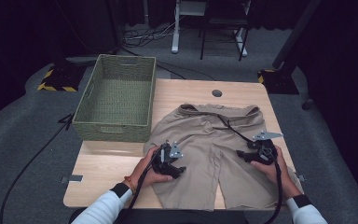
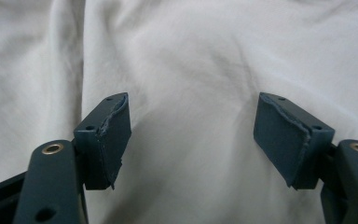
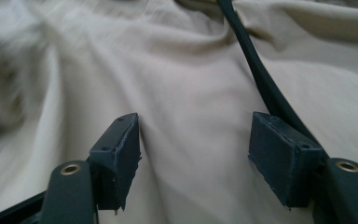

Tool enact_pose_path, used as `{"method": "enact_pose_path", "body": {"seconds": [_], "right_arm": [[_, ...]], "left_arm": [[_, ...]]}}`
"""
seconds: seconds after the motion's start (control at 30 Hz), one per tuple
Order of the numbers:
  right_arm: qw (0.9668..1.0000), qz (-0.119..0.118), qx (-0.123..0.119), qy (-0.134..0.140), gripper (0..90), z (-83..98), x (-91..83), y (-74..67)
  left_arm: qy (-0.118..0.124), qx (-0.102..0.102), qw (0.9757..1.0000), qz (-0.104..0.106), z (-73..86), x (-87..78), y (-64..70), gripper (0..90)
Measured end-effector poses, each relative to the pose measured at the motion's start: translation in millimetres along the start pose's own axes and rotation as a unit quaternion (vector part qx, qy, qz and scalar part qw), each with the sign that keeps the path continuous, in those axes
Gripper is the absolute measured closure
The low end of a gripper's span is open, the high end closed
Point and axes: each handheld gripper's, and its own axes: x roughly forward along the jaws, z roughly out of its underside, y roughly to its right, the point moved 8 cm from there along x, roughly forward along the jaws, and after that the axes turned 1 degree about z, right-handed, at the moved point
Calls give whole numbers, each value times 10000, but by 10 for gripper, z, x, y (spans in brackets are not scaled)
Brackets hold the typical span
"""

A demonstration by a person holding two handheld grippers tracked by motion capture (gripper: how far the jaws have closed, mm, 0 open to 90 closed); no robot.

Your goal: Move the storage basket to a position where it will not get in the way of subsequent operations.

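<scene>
I see both tools over the khaki shorts [image 1: 209,149] — right of the woven basket [image 1: 116,95]. My left gripper [image 2: 193,135] and right gripper [image 3: 196,156] are released — nothing grasped.

Grey carpet floor [image 1: 23,121] under dark curtains [image 1: 23,28], white desk legs [image 1: 175,32] behind.

Dim surroundings, soft blurred close-ups
</scene>
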Motion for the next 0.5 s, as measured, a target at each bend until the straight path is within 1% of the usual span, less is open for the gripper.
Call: {"method": "enact_pose_path", "body": {"seconds": [0.03, 0.07, 0.1, 0.13, 0.2, 0.23, 0.3, 0.37, 0.4, 0.43, 0.5], "right_arm": [[10000, -20, 45, 9, 338, -41, 59, 8], [10000, 31, 52, 16, 343, -78, 116, 24], [9999, 63, 70, -38, 340, -104, 177, 43], [9999, 56, 69, -81, 328, -120, 228, 52], [10000, 68, -59, 2, 329, -188, 324, 81], [9998, 153, -122, 83, 328, -233, 381, 126], [9997, 208, -38, 131, 326, -309, 453, 191], [9993, 334, 41, 167, 315, -404, 548, 266], [9991, 378, 66, 173, 311, -445, 587, 292], [9989, 414, 103, 167, 308, -473, 614, 309], [9985, 511, 171, 130, 294, -547, 681, 349]], "left_arm": [[28, -38, 10000, 46, -13, 20, -18, 262], [57, -29, 10000, 62, -32, 41, -32, 259], [56, -54, 9999, 76, -48, 59, -41, 253], [68, -125, 9998, 132, -79, 95, -56, 247], [65, -162, 9998, 101, -158, 169, -107, 224], [96, -167, 9998, 94, -196, 206, -129, 222], [221, -196, 9995, 103, -276, 292, -181, 206], [208, -171, 9996, 89, -363, 368, -256, 194], [229, -213, 9995, 66, -401, 404, -292, 191], [224, -273, 9994, 13, -464, 458, -359, 189], [78, -318, 9995, -33, -549, 519, -450, 187]]}}
